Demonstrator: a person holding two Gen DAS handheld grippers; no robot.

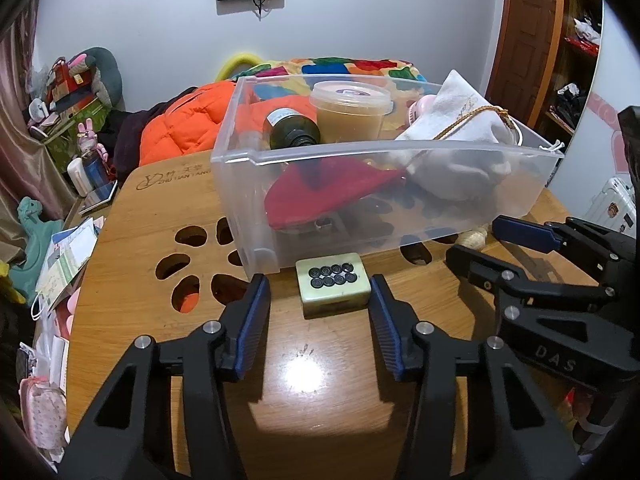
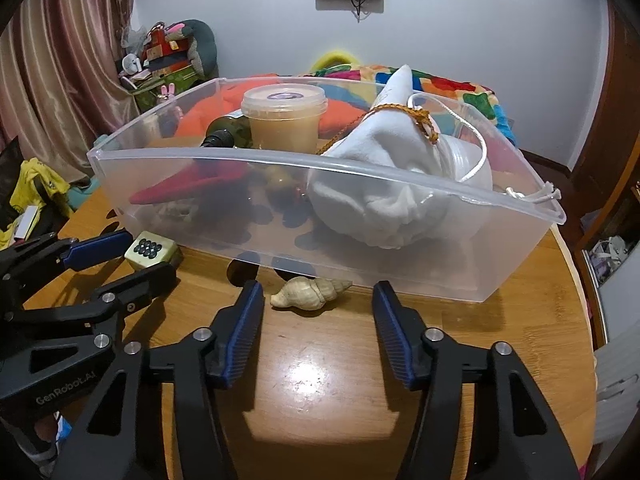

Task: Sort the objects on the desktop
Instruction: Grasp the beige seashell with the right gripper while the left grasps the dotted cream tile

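Wooden desk [image 1: 132,248] lay bare beneath my left tongs [image 1: 320,300], spread wide around the mahjong tile [image 1: 332,289] beside the clear bin [image 1: 400,184]. My right tongs [image 2: 318,300], equally wide, hovered before the seashell [image 2: 310,293] at the bin's near wall.

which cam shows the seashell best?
Right wrist: the seashell lies whole and unobstructed on the table, ahead of the open right tongs. Left wrist catches only a sliver beside the clear bin.
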